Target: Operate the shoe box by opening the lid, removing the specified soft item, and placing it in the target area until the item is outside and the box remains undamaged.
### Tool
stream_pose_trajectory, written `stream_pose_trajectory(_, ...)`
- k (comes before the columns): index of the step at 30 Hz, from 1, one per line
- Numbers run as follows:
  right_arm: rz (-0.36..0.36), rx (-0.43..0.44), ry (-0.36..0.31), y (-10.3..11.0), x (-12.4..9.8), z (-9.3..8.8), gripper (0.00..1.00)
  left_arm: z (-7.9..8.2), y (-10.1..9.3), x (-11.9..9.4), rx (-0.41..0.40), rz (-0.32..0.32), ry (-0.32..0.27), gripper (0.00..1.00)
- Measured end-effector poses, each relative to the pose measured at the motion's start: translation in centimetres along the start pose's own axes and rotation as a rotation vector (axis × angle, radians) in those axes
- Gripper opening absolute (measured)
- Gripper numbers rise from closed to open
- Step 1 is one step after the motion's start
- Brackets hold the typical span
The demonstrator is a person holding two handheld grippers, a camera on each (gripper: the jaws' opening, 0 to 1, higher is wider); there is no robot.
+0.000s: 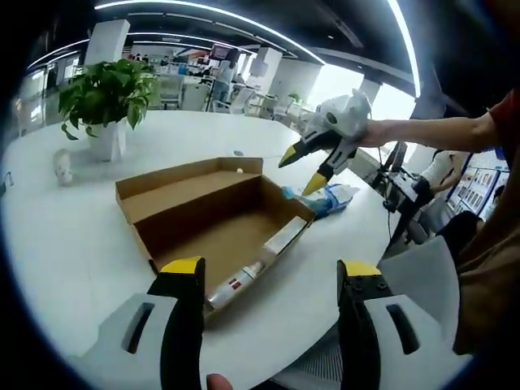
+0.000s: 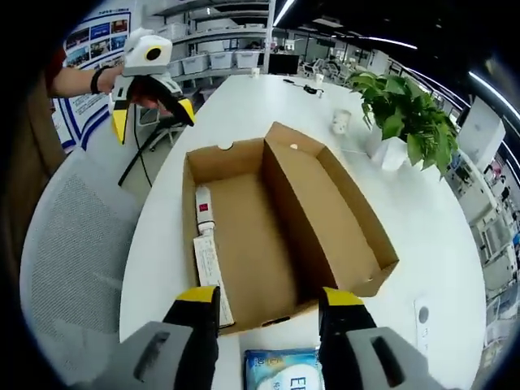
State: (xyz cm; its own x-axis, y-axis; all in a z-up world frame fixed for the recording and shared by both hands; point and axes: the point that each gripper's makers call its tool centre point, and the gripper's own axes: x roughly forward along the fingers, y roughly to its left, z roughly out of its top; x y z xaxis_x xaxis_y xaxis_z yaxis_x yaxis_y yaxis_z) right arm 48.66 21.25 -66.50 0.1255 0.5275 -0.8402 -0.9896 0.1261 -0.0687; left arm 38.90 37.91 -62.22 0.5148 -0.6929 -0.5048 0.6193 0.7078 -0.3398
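Lying lengthwise toward plant [image 1: 106, 93]: shoe box [image 1: 215, 219]

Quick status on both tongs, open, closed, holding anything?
Left tongs: open, holding nothing, near the shoe box.
Right tongs: open, holding nothing, above the blue-and-white packet.

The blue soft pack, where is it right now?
The blue soft pack lies on the white table just outside the open shoe box, between the right gripper's open jaws in the right gripper view.
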Motion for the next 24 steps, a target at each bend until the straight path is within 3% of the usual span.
stream_pose_trajectory(12,0.093,-0.097,0.101,1.9,3.0,-0.4,0.47,-0.5,0.6,-0.4,-0.021,0.007,-0.003,0.65)
stream_pose_trajectory(24,0.209,-0.087,0.185,4.0,6.1,-2.2,0.46,-1.2,1.1,-0.5,-0.046,0.01,-0.013,0.65)
